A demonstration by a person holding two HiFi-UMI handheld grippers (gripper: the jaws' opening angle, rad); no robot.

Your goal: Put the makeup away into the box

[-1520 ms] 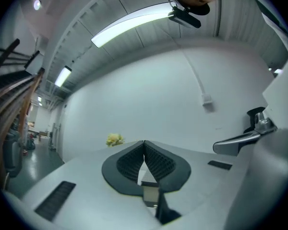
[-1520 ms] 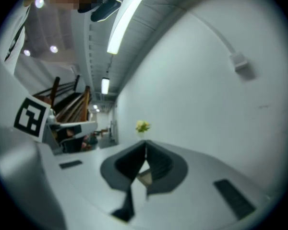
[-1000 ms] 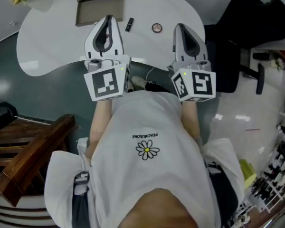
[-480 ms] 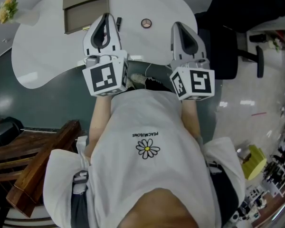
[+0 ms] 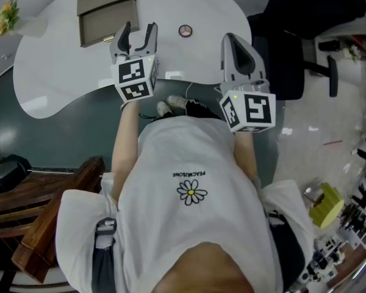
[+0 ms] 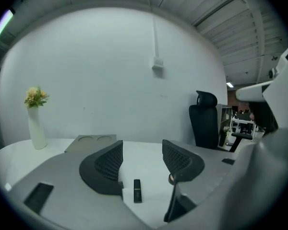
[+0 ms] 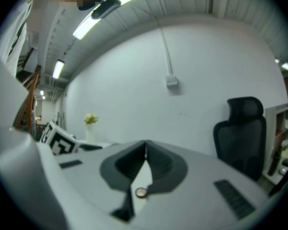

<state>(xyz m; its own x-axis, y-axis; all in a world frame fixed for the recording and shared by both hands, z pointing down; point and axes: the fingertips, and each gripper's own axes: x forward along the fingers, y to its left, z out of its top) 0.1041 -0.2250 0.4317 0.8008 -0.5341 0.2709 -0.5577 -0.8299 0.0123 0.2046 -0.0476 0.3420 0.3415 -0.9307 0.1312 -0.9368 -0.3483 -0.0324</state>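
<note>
The left gripper [image 5: 135, 34] has dropped toward the white table [image 5: 61, 66] since a second ago, and its jaws, shut then, have just swung wide apart with nothing pressed between them. In the left gripper view a slim black makeup stick [image 6: 137, 190] lies flat on the tabletop in the gap between the spread jaws, lengthwise along the way the gripper points, touched by neither pad. To its right, the right gripper [image 5: 233, 38] hangs over the table's near edge with its jaws closed together and empty. Just beyond them a small round compact [image 5: 185, 30] sits on the table, between the two grippers.

Farther back and to the left stands the open grey-brown box [image 5: 107, 8], with no makeup seen in it yet. A vase of flowers [image 5: 3, 22] marks the far left edge, and a black office chair [image 5: 293, 47] stands off to the right.

The pickup is only beginning. It will likely go best if the left gripper sinks until its pads flank the stick's long sides, closes on its middle rather than an end, and lifts it clear before swinging to the box.
</note>
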